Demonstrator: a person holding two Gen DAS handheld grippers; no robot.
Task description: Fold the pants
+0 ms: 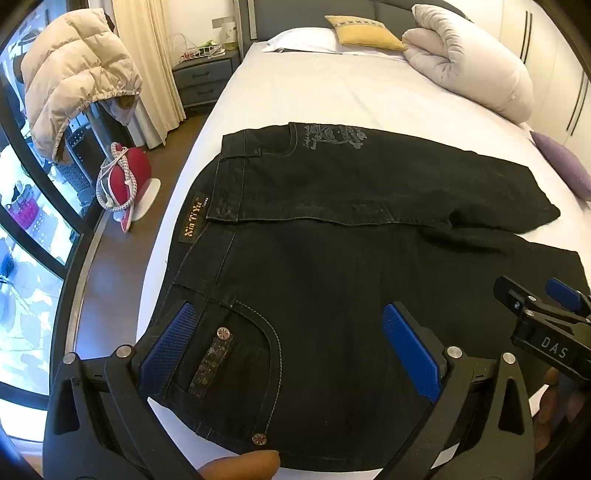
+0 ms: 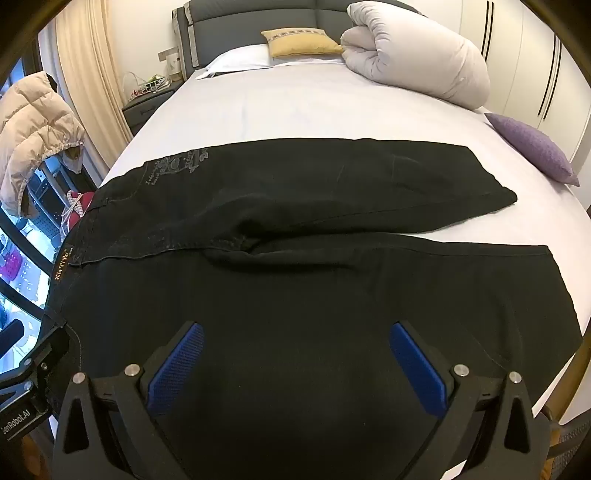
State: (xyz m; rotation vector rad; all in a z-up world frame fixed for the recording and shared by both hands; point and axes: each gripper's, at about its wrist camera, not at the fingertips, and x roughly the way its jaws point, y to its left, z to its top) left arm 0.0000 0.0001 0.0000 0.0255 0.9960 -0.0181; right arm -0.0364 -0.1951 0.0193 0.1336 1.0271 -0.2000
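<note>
Black jeans (image 1: 332,258) lie spread on the white bed (image 1: 314,92), waistband at the left, both legs running right and splayed apart. My left gripper (image 1: 288,325) is open over the near back pocket by the waistband, holding nothing. My right gripper (image 2: 295,347) is open over the near leg of the jeans (image 2: 332,277), holding nothing; it also shows at the right edge of the left wrist view (image 1: 546,306). The far leg (image 2: 351,184) lies flat further up the bed.
A rolled white duvet (image 1: 472,62), a yellow cushion (image 1: 365,31) and a white pillow (image 1: 303,40) lie at the head of the bed. A purple cushion (image 2: 532,147) sits at the right edge. A nightstand (image 1: 203,77), a beige jacket (image 1: 74,81) and a red object (image 1: 125,177) stand left.
</note>
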